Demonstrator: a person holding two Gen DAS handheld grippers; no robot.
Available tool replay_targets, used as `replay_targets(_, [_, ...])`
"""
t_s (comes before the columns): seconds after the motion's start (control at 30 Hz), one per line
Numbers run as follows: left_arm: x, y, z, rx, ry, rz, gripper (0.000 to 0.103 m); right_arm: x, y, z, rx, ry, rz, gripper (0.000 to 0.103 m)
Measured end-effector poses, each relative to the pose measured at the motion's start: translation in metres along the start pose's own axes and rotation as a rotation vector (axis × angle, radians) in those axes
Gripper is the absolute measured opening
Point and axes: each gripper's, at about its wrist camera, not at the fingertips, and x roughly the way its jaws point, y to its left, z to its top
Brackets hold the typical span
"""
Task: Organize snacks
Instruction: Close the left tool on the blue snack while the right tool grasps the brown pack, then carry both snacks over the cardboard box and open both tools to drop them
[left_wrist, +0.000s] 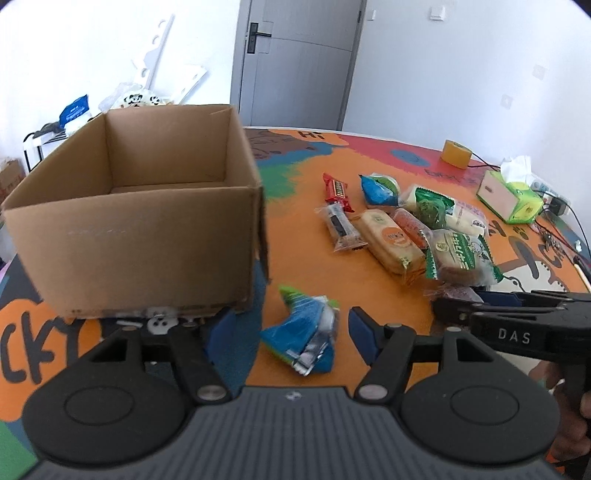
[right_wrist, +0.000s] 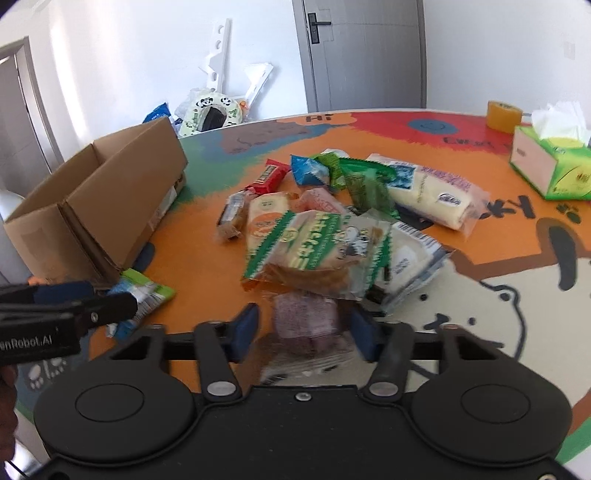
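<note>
An open cardboard box (left_wrist: 140, 221) stands on the colourful table; it also shows in the right wrist view (right_wrist: 99, 206). My left gripper (left_wrist: 291, 332) is open around a blue and green snack packet (left_wrist: 303, 339) lying beside the box; the packet also shows in the right wrist view (right_wrist: 144, 299). My right gripper (right_wrist: 304, 332) is open, its blue pads on either side of a purple cake packet (right_wrist: 310, 328). A pile of snack packets (right_wrist: 325, 229) lies just beyond it, also seen from the left (left_wrist: 406, 229). The right gripper shows in the left wrist view (left_wrist: 458, 306).
A green tissue box (right_wrist: 550, 166) and a yellow tape roll (right_wrist: 504, 115) sit at the table's far right. Cables lie by the right edge (left_wrist: 554, 236). Clutter stands behind the table near a grey door (left_wrist: 295, 62).
</note>
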Motion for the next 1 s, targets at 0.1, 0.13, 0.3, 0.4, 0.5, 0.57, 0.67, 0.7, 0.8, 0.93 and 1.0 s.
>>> replay_targets(0.1, [0.008,-0.006,0.002,0.01,0.006,-0.013,0.066,-0.006,-0.009,-0.002,0.031,0.004,0.023,0.038])
replay_targets(0.13, [0.01,-0.007,0.001,0.017,0.005,-0.016,0.066,-0.008,-0.011,-0.003,0.036,0.005,0.027,0.037])
replay_targets(0.3, [0.018,-0.016,-0.003,0.044,0.021,-0.013,0.066,-0.014,-0.012,-0.009,0.027,0.005,0.017,0.04])
replay_targets(0.4, [0.017,-0.02,-0.008,0.062,0.014,0.002,0.062,-0.014,-0.007,-0.011,0.003,0.005,0.028,0.057])
replay_targets(0.5, [0.015,-0.02,-0.011,0.066,-0.002,0.0,0.052,-0.013,-0.002,-0.013,-0.022,-0.003,0.021,0.057])
replay_targets(0.57, [0.014,-0.02,-0.011,0.078,-0.008,0.007,0.041,-0.013,-0.002,-0.013,-0.032,-0.012,0.002,0.046])
replay_targets(0.67, [0.013,-0.018,-0.01,0.056,-0.01,-0.017,0.035,-0.014,-0.007,-0.012,-0.016,-0.017,0.0,0.037])
replay_targets(0.7, [0.012,-0.018,-0.01,0.054,-0.012,-0.019,0.034,-0.015,-0.009,-0.012,-0.005,-0.015,0.005,0.036])
replay_targets(0.8, [0.004,-0.019,-0.009,0.06,-0.031,-0.034,0.032,-0.02,-0.011,-0.013,0.017,-0.01,0.02,0.035])
replay_targets(0.93, [-0.008,-0.021,-0.006,0.058,-0.057,-0.045,0.032,-0.025,-0.012,-0.015,0.044,-0.012,0.033,0.034])
replay_targets(1.0, [-0.015,-0.021,-0.005,0.059,-0.071,-0.049,0.032,-0.028,-0.011,-0.014,0.047,-0.022,0.033,0.034])
